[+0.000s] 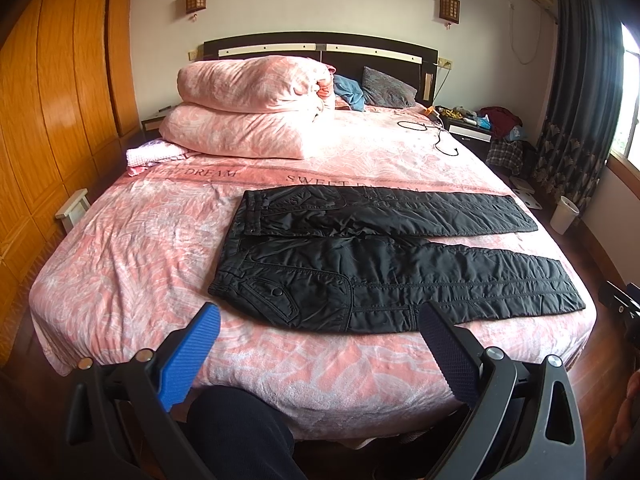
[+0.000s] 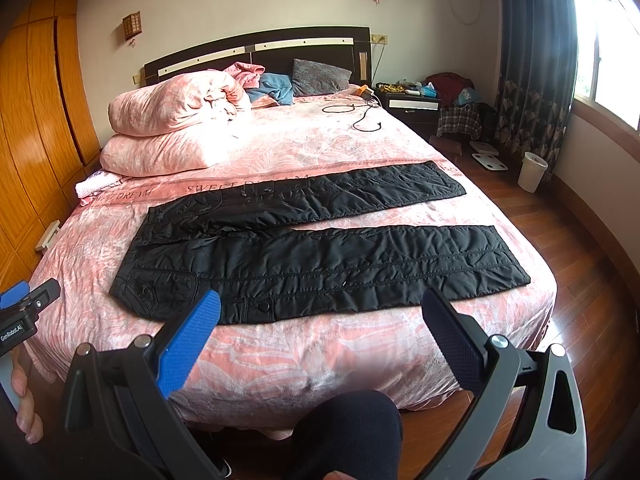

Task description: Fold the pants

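Black quilted pants (image 1: 360, 264) (image 2: 320, 248) lie flat on the pink bed (image 1: 140, 248) (image 2: 360, 352), waistband to the left, both legs stretched to the right with a gap between them. My left gripper (image 1: 320, 312) is open, held off the near bed edge in front of the waist and hip pocket, touching nothing. My right gripper (image 2: 320, 304) is open too, hovering before the near leg's lower edge. The left gripper (image 2: 16, 312) also shows at the right wrist view's left edge, held by a hand.
Folded pink duvets (image 1: 248, 120) are stacked at the far left of the bed, with a black cable (image 1: 436, 136) at the far right. A wooden wardrobe (image 1: 48, 100) lines the left. A nightstand (image 2: 412, 104), a white bin (image 2: 532, 172) and a curtain (image 2: 532, 60) stand right. The person's dark-clothed knee (image 1: 236, 432) is below.
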The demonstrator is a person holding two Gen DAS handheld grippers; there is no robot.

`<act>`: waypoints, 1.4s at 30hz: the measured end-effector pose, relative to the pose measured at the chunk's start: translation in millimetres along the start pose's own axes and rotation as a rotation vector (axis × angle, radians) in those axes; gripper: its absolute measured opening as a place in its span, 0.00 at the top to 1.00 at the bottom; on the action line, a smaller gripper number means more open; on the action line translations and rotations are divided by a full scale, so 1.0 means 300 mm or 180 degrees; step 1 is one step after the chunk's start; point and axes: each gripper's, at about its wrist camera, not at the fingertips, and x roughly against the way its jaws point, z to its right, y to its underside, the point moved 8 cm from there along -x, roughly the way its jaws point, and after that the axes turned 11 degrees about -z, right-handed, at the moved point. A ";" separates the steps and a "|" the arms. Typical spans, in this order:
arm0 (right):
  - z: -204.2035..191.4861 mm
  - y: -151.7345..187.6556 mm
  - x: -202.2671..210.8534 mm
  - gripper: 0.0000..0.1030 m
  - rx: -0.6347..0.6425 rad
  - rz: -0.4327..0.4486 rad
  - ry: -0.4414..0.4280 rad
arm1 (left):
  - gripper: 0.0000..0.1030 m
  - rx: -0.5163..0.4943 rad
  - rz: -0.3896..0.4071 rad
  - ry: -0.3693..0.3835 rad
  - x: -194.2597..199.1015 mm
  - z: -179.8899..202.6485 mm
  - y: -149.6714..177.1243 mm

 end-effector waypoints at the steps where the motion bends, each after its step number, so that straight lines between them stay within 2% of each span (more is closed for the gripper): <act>1: 0.000 0.001 0.000 0.02 -0.0001 -0.0001 -0.0003 | 0.04 0.0000 -0.0001 0.0004 0.000 0.000 0.000; 27: 0.007 0.001 -0.014 0.02 -0.0003 0.0001 0.0004 | 0.04 0.0036 0.0019 0.0011 0.004 -0.013 0.002; 30: 0.008 0.002 -0.043 0.02 -0.0022 0.0111 -0.0062 | 0.04 -0.0081 0.0058 0.0066 -0.088 -0.018 -0.005; 32: 0.020 0.002 -0.131 0.02 -0.0024 0.0044 -0.0194 | 0.04 -0.0240 -0.0236 0.0382 -0.214 -0.022 0.001; 33: 0.035 0.005 -0.206 0.02 -0.0047 -0.0122 -0.0325 | 0.04 -0.0231 -0.0522 0.0687 -0.295 -0.039 0.019; 34: 0.074 0.017 -0.301 0.02 -0.0068 -0.0227 -0.0430 | 0.04 -0.0047 -0.0764 0.0984 -0.363 -0.078 0.036; 35: 0.085 0.017 -0.335 0.02 -0.0082 -0.0282 -0.0490 | 0.04 0.0204 -0.0919 0.1300 -0.413 -0.120 0.047; 36: 0.096 0.017 -0.375 0.02 -0.0100 -0.0338 -0.0566 | 0.04 0.0626 -0.1063 0.1754 -0.472 -0.182 0.055; 37: 0.112 0.021 -0.428 0.02 -0.0107 -0.0374 -0.0697 | 0.04 0.0913 -0.1114 0.1935 -0.513 -0.235 0.056; 38: 0.121 0.021 -0.457 0.02 -0.0106 -0.0425 -0.0764 | 0.04 0.1134 -0.1134 0.1765 -0.583 -0.336 0.052; 39: 0.136 0.035 -0.508 0.02 -0.0136 -0.0561 -0.0835 | 0.04 0.1107 -0.1081 0.1536 -0.613 -0.386 0.044; 40: 0.154 0.037 -0.546 0.02 -0.0196 -0.0673 -0.0913 | 0.04 0.1012 -0.0974 0.1076 -0.651 -0.466 0.031; 41: 0.159 0.039 -0.582 0.02 -0.0243 -0.0759 -0.0951 | 0.04 0.0978 -0.0960 0.0831 -0.674 -0.507 0.028; 42: 0.182 0.057 -0.623 0.02 -0.0300 -0.0833 -0.0938 | 0.04 0.0994 -0.1022 0.0745 -0.706 -0.541 0.027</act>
